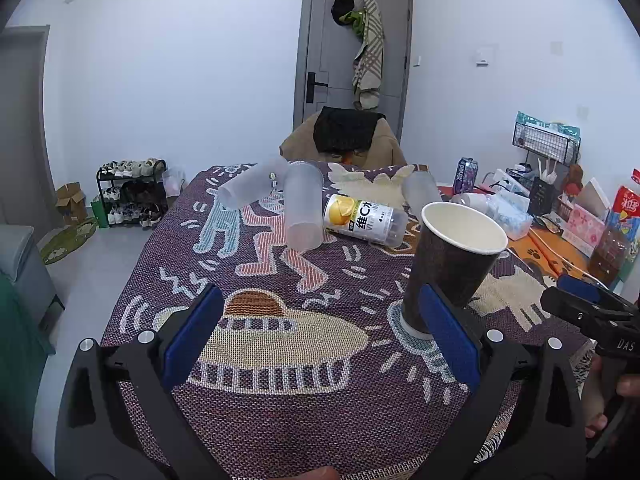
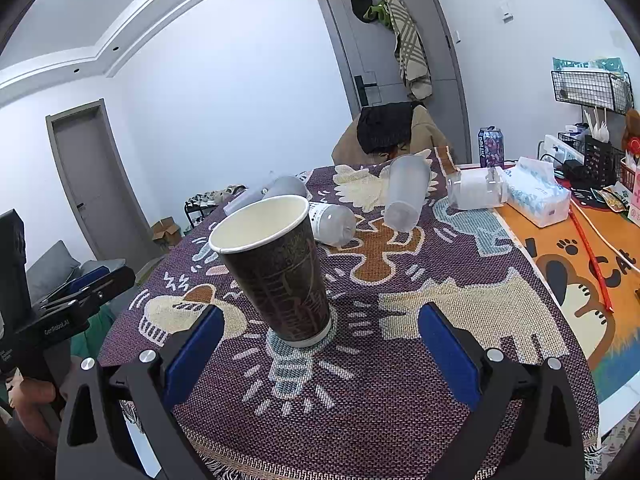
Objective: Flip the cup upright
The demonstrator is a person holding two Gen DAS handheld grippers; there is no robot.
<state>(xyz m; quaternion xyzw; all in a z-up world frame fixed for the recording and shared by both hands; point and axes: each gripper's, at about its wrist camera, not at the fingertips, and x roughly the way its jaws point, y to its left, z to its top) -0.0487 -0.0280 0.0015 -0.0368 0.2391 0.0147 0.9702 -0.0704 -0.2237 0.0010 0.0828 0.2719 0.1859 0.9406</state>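
Two grippers frame one dark paper cup (image 2: 276, 268), which stands on its base on the patterned tablecloth (image 2: 360, 408) with its white-rimmed mouth facing up, so by my reading the flip is already done. Its long axis runs nearly vertical, leaning only as the fisheye bends it. From the right gripper (image 2: 320, 350) the cup sits straight ahead and slightly left of centre, just beyond the fingertips; the blue pads are spread wide apart and touch nothing. From the left gripper (image 1: 320, 338) the same cup (image 1: 452, 264) lies off to the right, its base partly hidden behind the right-hand blue pad; those fingers are also spread and hold nothing. I judge the right gripper the nearer and better lined up, should any further nudge be needed.

Farther back on the cloth lie several frosted plastic cups (image 1: 304, 208) on their sides and a bottle with a yellow label (image 1: 364, 220), also on its side, well apart from the paper cup. A tissue pack (image 2: 536, 196) and a drink can (image 2: 491, 146) sit toward the far right. Bare cloth surrounds the cup on all near sides, and the table's front edge lies close behind both grippers, so pulling straight back looks unobstructed
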